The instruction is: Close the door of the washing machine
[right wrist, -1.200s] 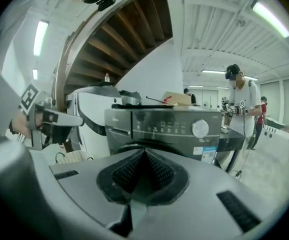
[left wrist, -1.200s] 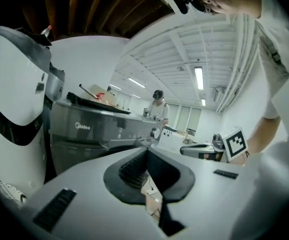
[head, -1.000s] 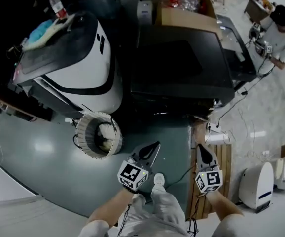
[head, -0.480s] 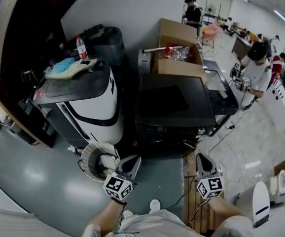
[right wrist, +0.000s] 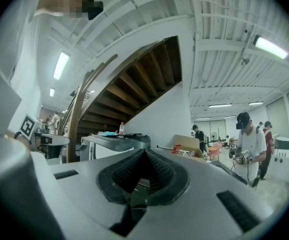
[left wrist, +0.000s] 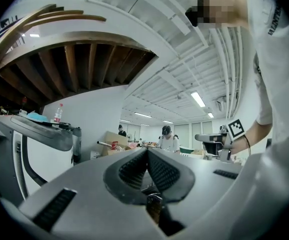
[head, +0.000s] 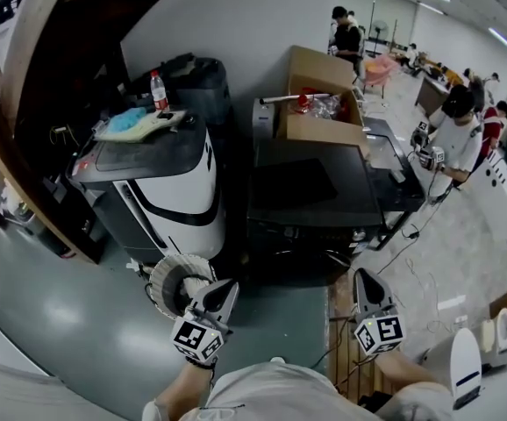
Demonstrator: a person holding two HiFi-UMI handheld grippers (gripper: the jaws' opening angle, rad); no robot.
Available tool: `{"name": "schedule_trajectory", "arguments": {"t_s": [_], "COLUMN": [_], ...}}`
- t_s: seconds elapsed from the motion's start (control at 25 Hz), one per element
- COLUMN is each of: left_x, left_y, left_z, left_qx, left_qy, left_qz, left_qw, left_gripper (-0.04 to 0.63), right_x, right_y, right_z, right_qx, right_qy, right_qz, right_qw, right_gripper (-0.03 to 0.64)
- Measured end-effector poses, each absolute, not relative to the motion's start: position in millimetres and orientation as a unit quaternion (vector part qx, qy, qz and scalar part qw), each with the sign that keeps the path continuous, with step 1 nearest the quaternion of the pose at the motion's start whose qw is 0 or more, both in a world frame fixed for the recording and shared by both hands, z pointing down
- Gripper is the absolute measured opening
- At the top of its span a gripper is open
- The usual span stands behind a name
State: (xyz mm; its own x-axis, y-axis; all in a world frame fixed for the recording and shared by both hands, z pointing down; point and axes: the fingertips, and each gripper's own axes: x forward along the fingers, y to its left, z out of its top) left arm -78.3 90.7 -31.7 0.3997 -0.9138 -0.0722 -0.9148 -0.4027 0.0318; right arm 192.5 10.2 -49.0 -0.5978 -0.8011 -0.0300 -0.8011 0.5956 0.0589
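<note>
1. Both tools sit low and near the body. The left gripper point(head: 225, 288) and the right gripper point(head: 362, 277) point level toward the far side, well apart from anything, so this looks like the approach, not the push.
2. Each pair of jaws is clenched tight with nothing between them. That makes sense, since a door wants a shove from a closed tip, not a pinch.
3. The washing machine point(head: 179, 191) stands at the far left, white front with a black band. A bottle point(head: 158, 90) and a blue cloth point(head: 131, 119) are parked on its top, out of the way.
4. I can't pick out its door from here. A round ribbed basket point(head: 167, 274) sits on the floor just in front of the machine, between it and the left gripper, and will probably have to be skirted.
</note>
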Motion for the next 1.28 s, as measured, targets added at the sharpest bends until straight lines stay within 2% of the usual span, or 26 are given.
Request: {"name": "schedule_trajectory", "arguments": {"t_s": [0.28, 1.28], "left_x": [-80, -85], "left_y": [93, 109], "left_z": [-35, -32], "left_qx": [-0.831, -0.806], "left_qy": [0.555, 0.591], "left_qz": [0.038, 0.039], "left_qw": [0.008, 0.015], "left_gripper": [0.003, 0.003], "right_x": [223, 211], "right_y": [12, 10], "right_z": [-52, -42], "right_qx": [-0.477, -0.438], "right_qy": [0.879, 0.898], "right_qz": [0.022, 0.034], "right_qw": [0.011, 0.001], "right_gripper": [0.011, 0.009]}}
